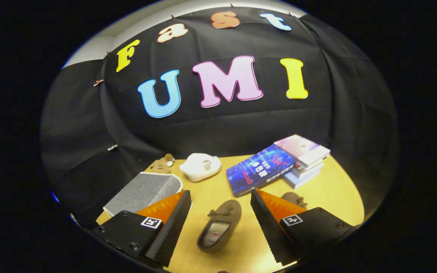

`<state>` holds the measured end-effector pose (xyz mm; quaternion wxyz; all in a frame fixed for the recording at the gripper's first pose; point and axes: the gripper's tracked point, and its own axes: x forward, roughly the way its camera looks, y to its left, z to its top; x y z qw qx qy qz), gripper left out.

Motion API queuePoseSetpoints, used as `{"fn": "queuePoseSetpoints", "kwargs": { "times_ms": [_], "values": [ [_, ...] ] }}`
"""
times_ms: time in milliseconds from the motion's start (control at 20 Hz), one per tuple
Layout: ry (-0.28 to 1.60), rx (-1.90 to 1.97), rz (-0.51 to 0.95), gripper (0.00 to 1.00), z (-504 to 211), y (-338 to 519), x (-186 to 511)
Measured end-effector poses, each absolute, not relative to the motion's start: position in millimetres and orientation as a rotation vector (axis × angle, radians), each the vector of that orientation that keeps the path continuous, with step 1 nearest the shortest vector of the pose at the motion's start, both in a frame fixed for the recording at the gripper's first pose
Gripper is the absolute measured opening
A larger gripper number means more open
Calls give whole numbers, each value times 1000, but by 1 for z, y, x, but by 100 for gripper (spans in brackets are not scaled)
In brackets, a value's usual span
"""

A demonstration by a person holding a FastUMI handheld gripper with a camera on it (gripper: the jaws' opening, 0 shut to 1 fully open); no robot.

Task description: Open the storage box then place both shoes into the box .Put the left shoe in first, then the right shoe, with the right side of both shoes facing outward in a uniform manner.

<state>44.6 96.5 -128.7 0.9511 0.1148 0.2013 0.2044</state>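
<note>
My gripper (220, 222) hangs open above the wooden table (328, 189). A brown moccasin shoe (219, 225) lies on the table between my two fingers, toe pointing away, its light insole showing. The toe of a second brown shoe (293, 198) peeks out beyond my right finger (269, 223). A grey fabric storage box (144, 191) with a pale rim lies beyond my left finger (173, 231), its lid closed and facing me.
A blue book (258, 170) lies just ahead of the fingers, with a stack of books (304, 157) to its right. A white plush thing (201, 166) and a small brown toy (162, 163) sit near the table's far edge.
</note>
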Motion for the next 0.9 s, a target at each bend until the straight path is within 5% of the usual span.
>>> {"fn": "queuePoseSetpoints", "kwargs": {
  "times_ms": [900],
  "values": [
    [921, 774, 1012, 98, -224, 263, -9]
  ]
}}
